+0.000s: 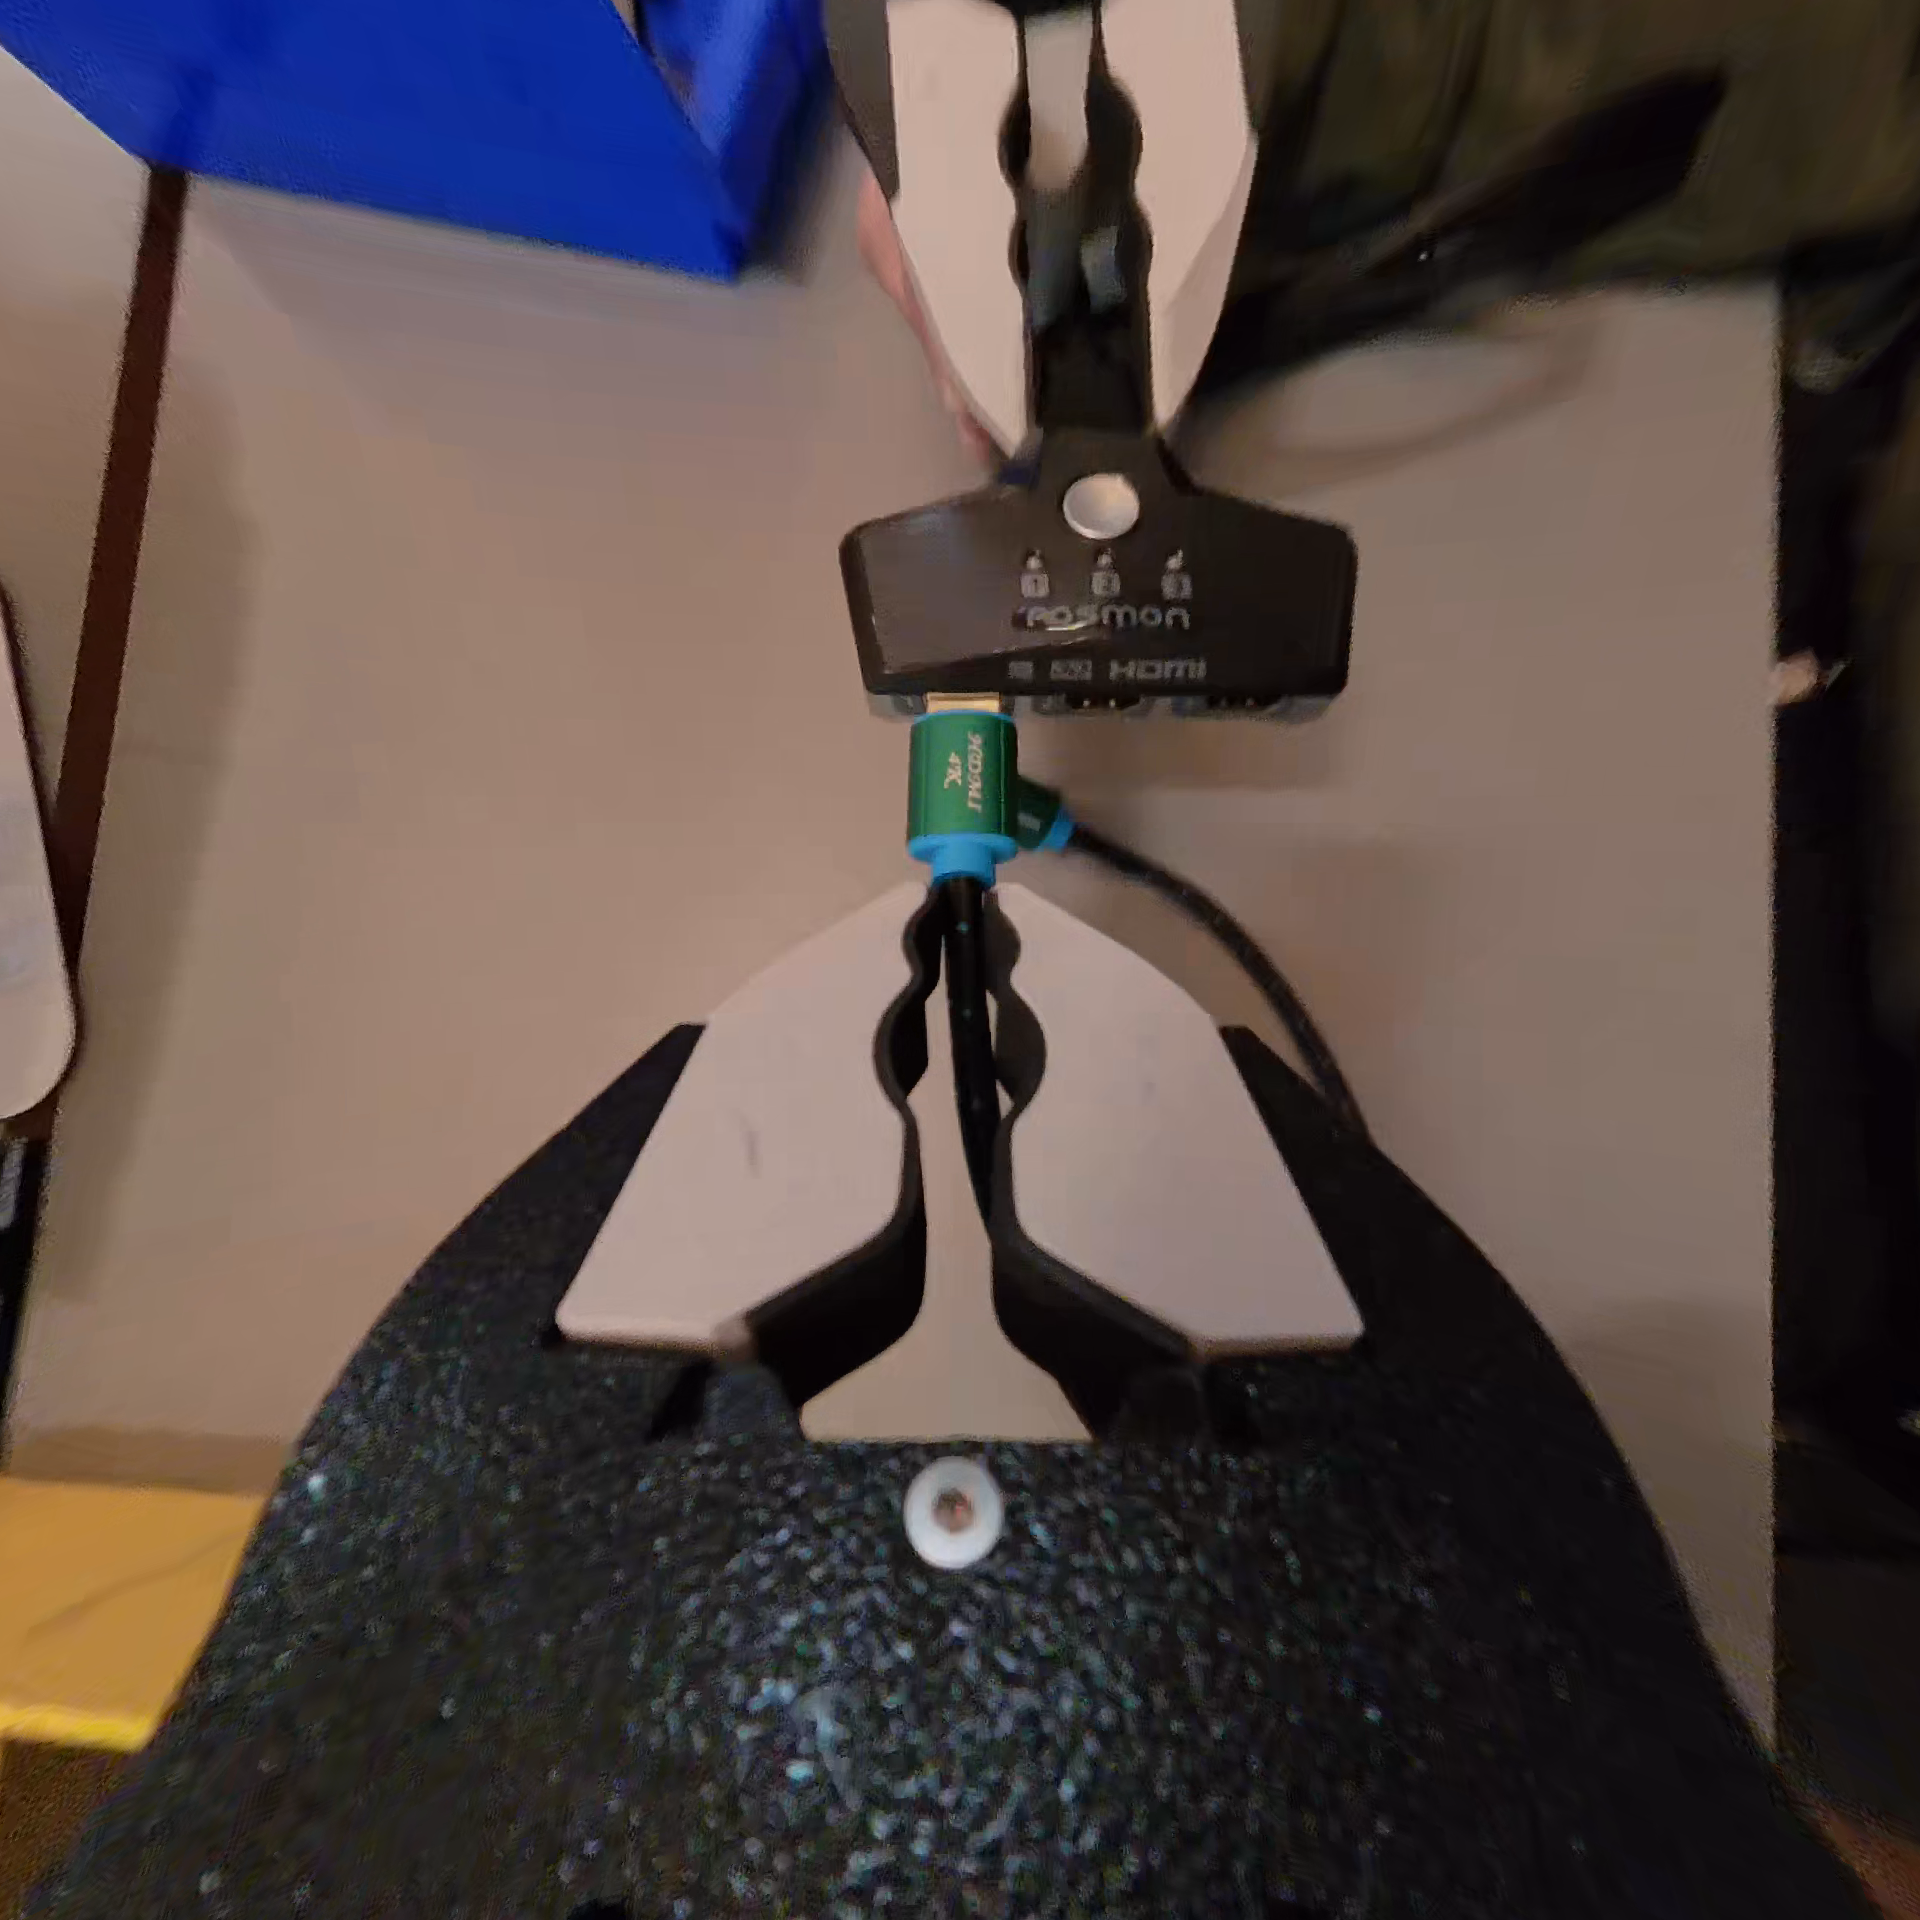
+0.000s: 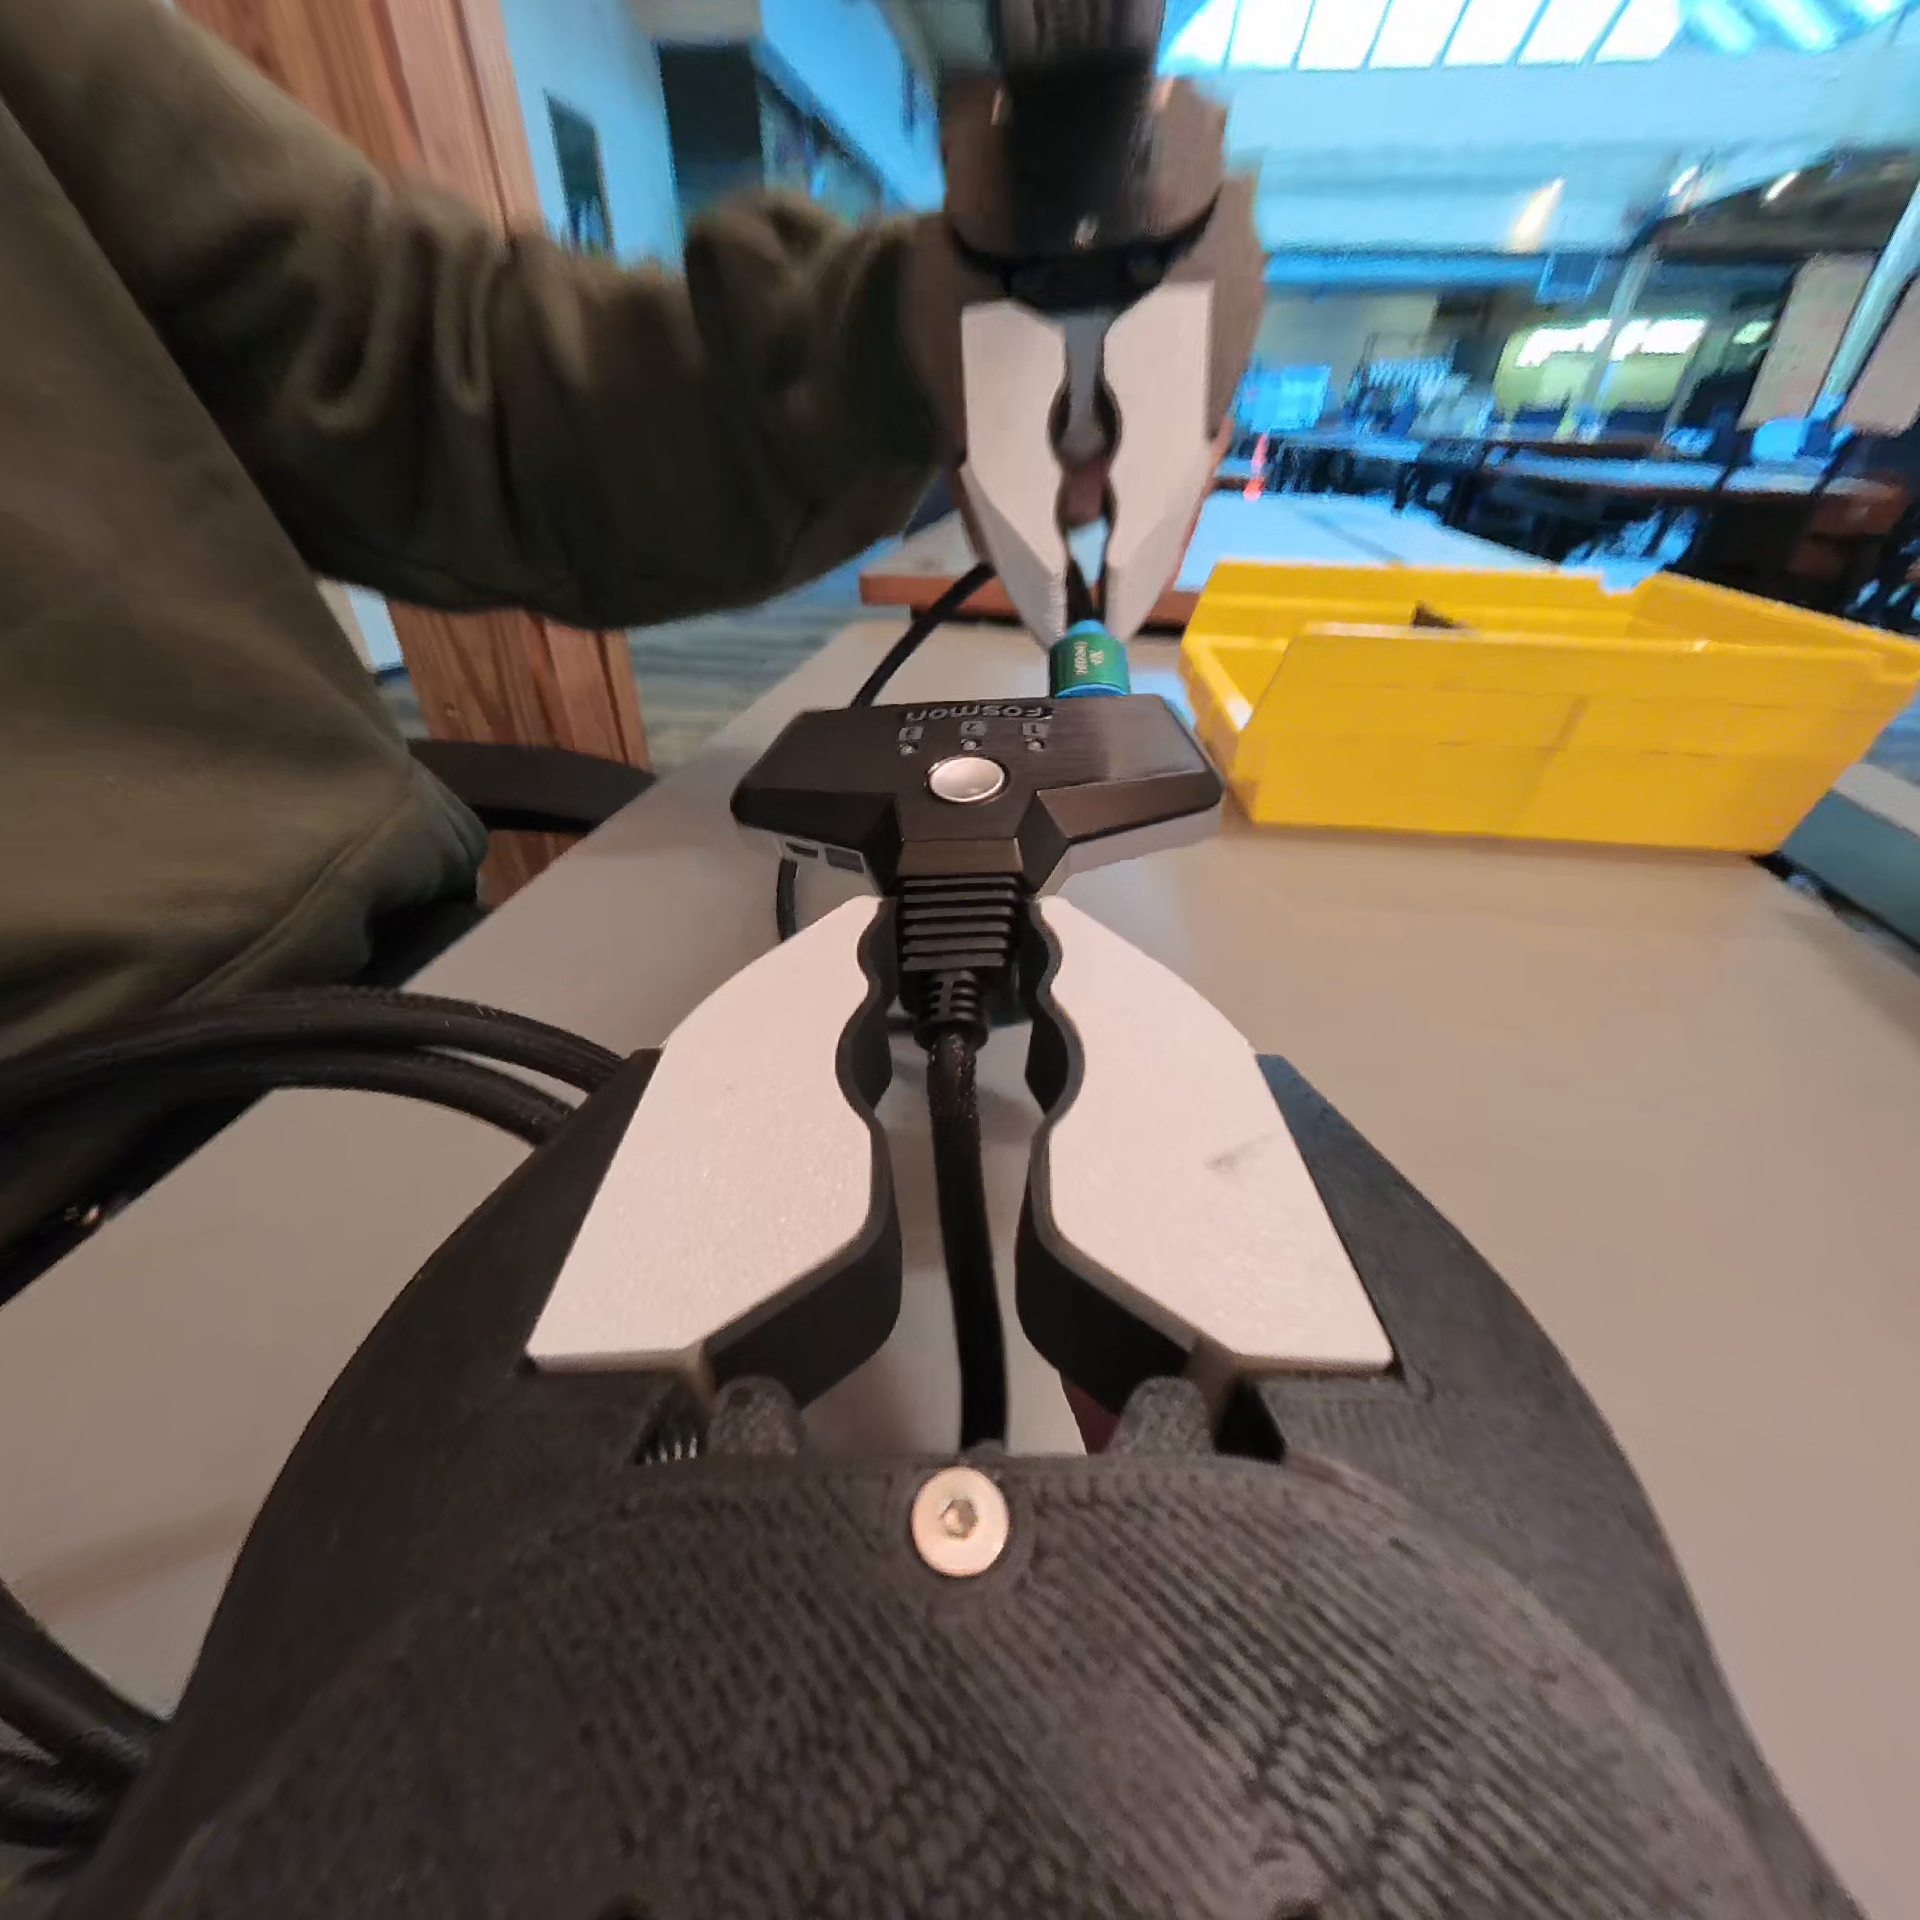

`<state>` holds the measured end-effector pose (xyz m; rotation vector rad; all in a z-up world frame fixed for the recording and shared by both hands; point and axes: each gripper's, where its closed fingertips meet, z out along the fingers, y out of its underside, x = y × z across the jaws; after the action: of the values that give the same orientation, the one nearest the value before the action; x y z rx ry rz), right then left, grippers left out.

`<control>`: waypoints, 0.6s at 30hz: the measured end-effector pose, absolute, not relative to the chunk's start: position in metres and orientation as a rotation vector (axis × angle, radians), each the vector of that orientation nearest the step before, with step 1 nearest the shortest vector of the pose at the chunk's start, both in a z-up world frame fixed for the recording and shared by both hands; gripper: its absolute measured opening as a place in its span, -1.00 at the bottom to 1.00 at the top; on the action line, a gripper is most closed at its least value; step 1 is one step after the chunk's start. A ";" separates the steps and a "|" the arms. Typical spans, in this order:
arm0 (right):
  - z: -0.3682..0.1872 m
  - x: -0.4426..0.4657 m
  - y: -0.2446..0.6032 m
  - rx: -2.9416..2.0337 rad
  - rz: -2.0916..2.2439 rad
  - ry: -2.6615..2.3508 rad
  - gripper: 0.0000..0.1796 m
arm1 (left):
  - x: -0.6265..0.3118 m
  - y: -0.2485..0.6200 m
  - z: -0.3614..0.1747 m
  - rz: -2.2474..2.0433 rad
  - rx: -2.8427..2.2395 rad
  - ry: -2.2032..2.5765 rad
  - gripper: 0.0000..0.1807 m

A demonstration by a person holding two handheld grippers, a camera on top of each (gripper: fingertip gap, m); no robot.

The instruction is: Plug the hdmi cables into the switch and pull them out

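The black HDMI switch (image 1: 1101,603) is held above the grey table (image 1: 416,727). My right gripper (image 2: 956,920) is shut on the switch's ribbed cable collar (image 2: 958,914); the switch also shows in the right wrist view (image 2: 977,779). My left gripper (image 1: 961,896) is shut on the black cable (image 1: 971,1039) just behind a green plug with a blue collar (image 1: 958,784). The plug's gold tip sits in the switch's leftmost port, with a strip of gold showing. A second green plug (image 1: 1042,821) lies loose behind it. The other two ports look empty.
A yellow bin (image 2: 1538,707) stands on the table at the right. A blue object (image 1: 416,104) hangs at the top left. Black cables (image 2: 312,1049) loop at the left by a person's olive sleeve (image 2: 364,364). A wooden post (image 2: 499,665) stands behind.
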<state>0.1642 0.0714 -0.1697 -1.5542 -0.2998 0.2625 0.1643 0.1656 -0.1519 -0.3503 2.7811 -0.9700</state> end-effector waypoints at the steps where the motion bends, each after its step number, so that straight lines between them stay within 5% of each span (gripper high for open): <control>1: -0.167 0.165 0.069 -1.532 0.264 -0.296 -0.75 | 0.164 0.163 -0.148 -1.054 -0.380 2.760 -0.92; 18: -0.161 0.168 0.063 -1.486 0.251 -0.277 -0.75 | 0.168 0.157 -0.154 -1.189 -0.348 2.607 -0.94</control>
<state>0.1680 0.0635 -0.1614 -1.4864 -0.2772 0.2506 0.1684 0.1574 -0.1544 -0.3477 2.6067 -1.1893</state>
